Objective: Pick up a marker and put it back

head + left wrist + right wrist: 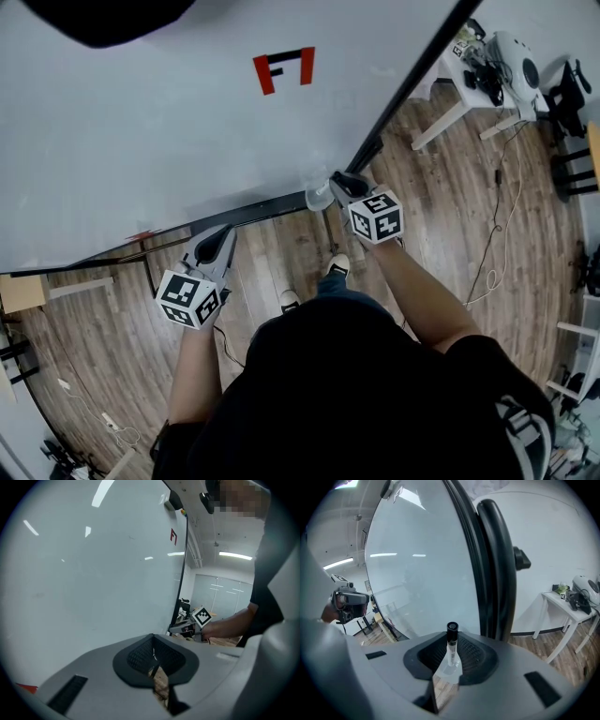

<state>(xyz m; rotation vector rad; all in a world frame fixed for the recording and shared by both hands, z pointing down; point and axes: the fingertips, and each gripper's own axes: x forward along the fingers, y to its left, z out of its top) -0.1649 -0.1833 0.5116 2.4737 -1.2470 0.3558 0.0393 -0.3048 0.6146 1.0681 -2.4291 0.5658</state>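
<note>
The marker (451, 652) has a white barrel and a black cap, and it stands up between the pads of my right gripper (450, 667), which is shut on it. From the head view the right gripper (340, 184) holds the marker (320, 196) at the whiteboard's (141, 122) lower right corner, just above the black bottom rail (267, 208). My left gripper (212, 246) hangs lower left, below the rail. Its jaws (153, 670) meet with nothing between them.
A red mark (283, 68) is on the whiteboard. A small red object (141, 234) lies on the rail at the left. A white table (487, 66) with equipment stands at the upper right. A cable (502, 234) runs over the wooden floor.
</note>
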